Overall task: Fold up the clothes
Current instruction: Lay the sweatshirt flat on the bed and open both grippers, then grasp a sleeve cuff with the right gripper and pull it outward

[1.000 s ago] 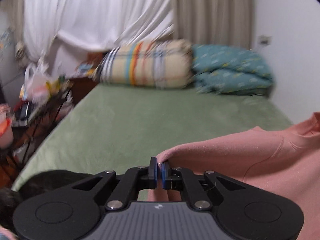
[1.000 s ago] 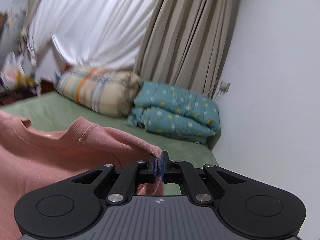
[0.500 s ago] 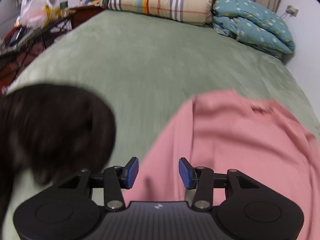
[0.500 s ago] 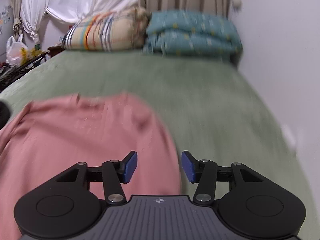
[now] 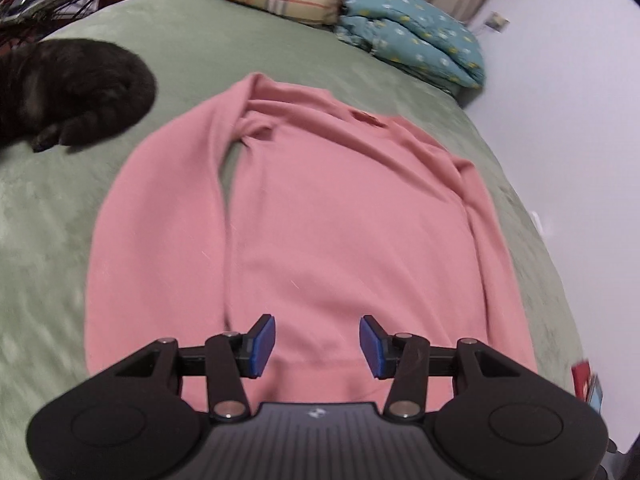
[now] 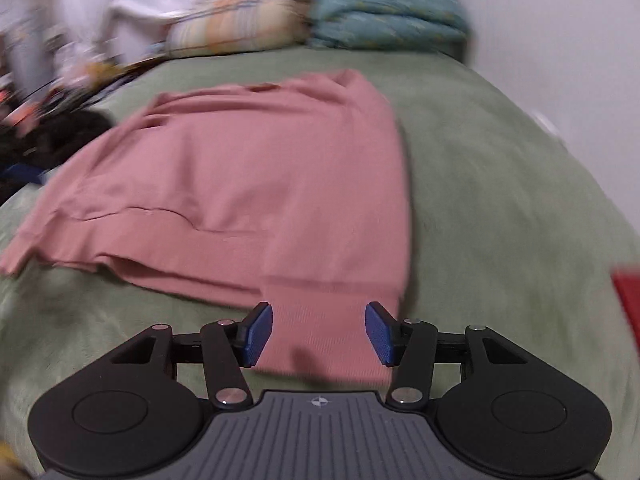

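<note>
Pink sweatshirt point(image 5: 340, 216) lay spread flat on the green bed point(image 5: 192, 52), sleeves alongside the body, long axis running 6 to 12 o'clock from the left gripper point(image 5: 317, 345), collar at 12. Left gripper's fingers were spread, empty, over the hem's middle. Right gripper point(image 6: 319, 333) was likewise spread (nothing pinched), a sleeve cuff point(image 6: 332, 320) directly at 12 between its fingers, body at 10–11. The right looked nearer to cloth.
</note>
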{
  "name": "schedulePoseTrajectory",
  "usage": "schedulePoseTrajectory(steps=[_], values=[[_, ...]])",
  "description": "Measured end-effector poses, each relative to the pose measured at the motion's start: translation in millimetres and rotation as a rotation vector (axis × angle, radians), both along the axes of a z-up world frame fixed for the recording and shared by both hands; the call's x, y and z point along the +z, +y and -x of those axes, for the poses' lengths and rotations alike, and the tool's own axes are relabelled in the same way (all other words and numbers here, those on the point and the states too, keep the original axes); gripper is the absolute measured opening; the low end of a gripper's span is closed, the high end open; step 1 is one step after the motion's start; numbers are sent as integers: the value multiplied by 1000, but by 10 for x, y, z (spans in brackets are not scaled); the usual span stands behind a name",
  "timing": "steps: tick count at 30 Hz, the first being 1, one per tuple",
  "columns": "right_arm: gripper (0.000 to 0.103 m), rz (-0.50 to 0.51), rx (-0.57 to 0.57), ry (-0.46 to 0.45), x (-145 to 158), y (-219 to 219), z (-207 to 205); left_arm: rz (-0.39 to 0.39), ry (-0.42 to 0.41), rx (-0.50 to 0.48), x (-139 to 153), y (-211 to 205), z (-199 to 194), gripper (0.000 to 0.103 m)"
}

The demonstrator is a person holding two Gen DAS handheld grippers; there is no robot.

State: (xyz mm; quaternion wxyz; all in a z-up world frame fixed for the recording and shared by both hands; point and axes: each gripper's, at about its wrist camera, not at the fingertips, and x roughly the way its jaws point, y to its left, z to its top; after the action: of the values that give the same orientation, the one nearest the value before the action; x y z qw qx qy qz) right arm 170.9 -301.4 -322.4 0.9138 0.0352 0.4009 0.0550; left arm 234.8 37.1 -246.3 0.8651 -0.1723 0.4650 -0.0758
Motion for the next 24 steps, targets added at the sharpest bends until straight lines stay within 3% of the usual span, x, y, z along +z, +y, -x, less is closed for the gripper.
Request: schedulePoseTrajectory(steps=[1, 4, 5, 6, 7, 8, 9, 13, 16, 18, 20, 21, 24], values=[[58, -9, -39, 9, -53, 7, 28, 12, 10, -2, -23, -43, 68, 50], [58, -38, -155, 37, -214, 28, 112, 36, 40, 1, -94, -99, 228, 50], [56, -40, -168, 36, -230, 36, 147, 39, 55, 15, -128, -89, 299, 50], [45, -37, -157, 25, -213, 45, 188, 42, 62, 27, -147, -70, 329, 50], [36, 3, -128, 11, -226, 15, 195, 43, 69, 37, -161, -50, 360, 50], [35, 93, -102, -8, -225, 24, 188, 43, 73, 44, -166, -26, 388, 50], [37, 152, -85, -34, -179, 76, 218, 43, 72, 52, -165, -4, 414, 50], [61, 205, 18, -148, 17, 226, 391, 55, 71, 77, -173, 49, 516, 50], [65, 191, 121, -147, 10, 428, 410, 72, 88, 73, -236, 26, 489, 51], [64, 271, 164, -117, -149, 592, 337, 72, 107, 62, -280, -27, 464, 51], [33, 323, 168, -67, -282, 574, 234, 64, 116, 49, -299, -57, 454, 51], [10, 301, 132, -56, -303, 508, 183, 55, 119, 38, -296, -58, 462, 51], [10, 210, -29, -105, -85, 141, 164, 35, 114, 41, -274, 11, 495, 51]])
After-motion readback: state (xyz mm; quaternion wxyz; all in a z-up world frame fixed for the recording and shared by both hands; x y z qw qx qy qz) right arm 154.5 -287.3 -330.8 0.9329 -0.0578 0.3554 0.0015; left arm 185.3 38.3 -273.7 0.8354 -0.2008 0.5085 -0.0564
